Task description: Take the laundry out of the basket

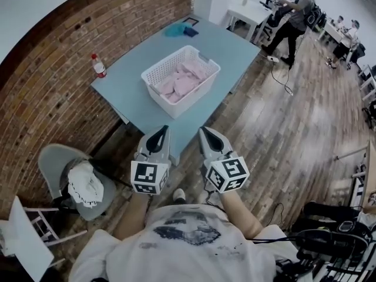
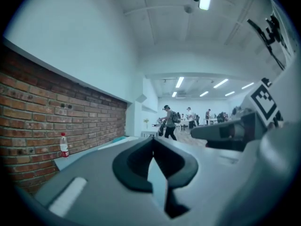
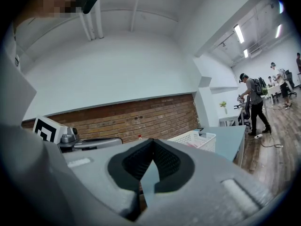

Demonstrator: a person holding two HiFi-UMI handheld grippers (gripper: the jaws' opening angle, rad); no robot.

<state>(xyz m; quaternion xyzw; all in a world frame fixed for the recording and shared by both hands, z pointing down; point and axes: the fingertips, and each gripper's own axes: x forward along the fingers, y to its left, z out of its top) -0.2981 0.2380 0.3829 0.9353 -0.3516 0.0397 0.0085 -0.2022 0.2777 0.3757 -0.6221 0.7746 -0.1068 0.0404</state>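
Observation:
A white slatted laundry basket (image 1: 181, 79) stands on a pale blue table (image 1: 132, 96) ahead of me, holding pink laundry (image 1: 183, 81). Both grippers hover short of the table's near corner, side by side and pointing level. The left gripper (image 1: 160, 131) is shut with nothing in it, and so is the right gripper (image 1: 207, 131). In the right gripper view the basket (image 3: 196, 139) shows past the shut jaws, on the table (image 3: 230, 138). The left gripper view shows only the table edge (image 2: 101, 147) and a bottle (image 2: 64, 145).
A red-capped bottle (image 1: 98, 66) stands at the table's left edge by the brick wall (image 1: 53, 75). Blue items (image 1: 179, 30) lie at the far end. A grey chair (image 1: 73, 178) with white cloth sits lower left. A person (image 1: 294, 19) works at a far white desk.

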